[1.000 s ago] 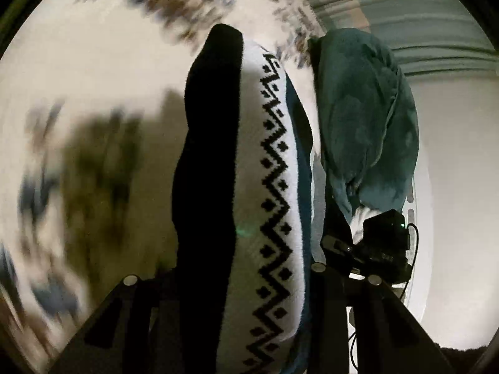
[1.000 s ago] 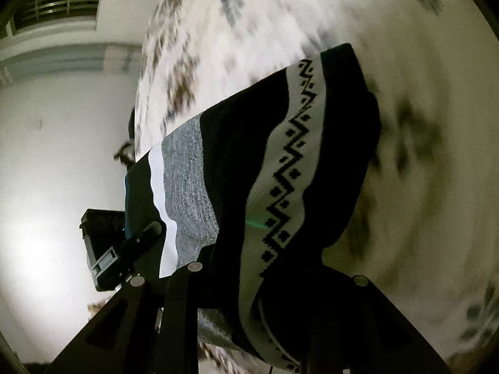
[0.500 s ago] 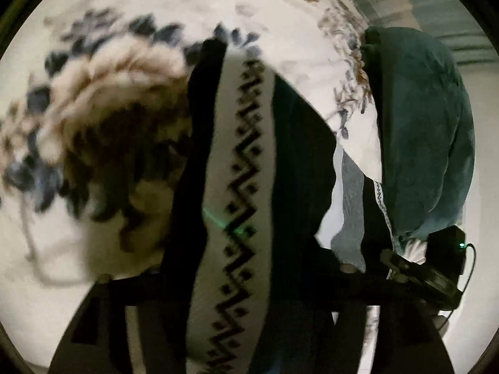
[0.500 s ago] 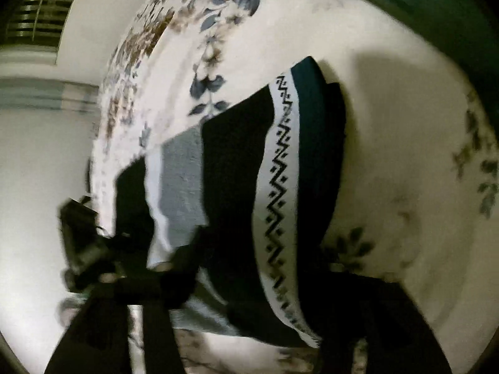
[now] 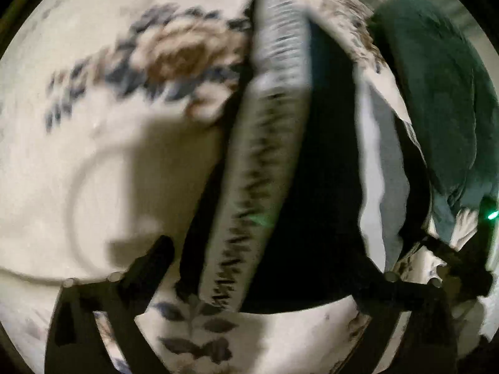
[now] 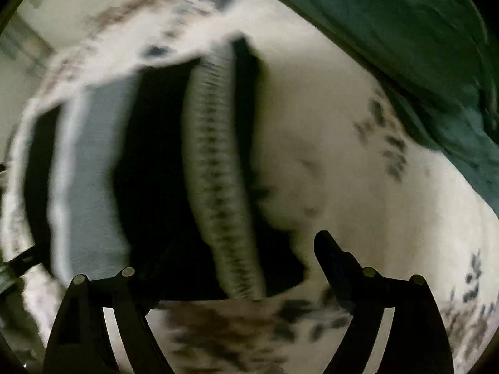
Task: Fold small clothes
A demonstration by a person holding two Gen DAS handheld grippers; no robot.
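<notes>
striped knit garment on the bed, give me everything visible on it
The knit garment lies flat on the floral bedsheet, soft and thick-looking. Bands run along it: black, a pale band with a black zigzag motif, wider black, then white, grey and black again. Its near edge lies just ahead of both tongs, which have just been opening. The left tongs and right tongs stand wide, no pad pressing it. Motion blur hides finer detail.

left wrist: close, steeply down | right wrist: likewise | shared: striped garment (image 5: 280, 162) (both blurred)

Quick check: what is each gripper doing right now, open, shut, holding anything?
Left gripper: open, jaws just opened, striped garment released.
Right gripper: open, jaws just opened, holding nothing.
</notes>
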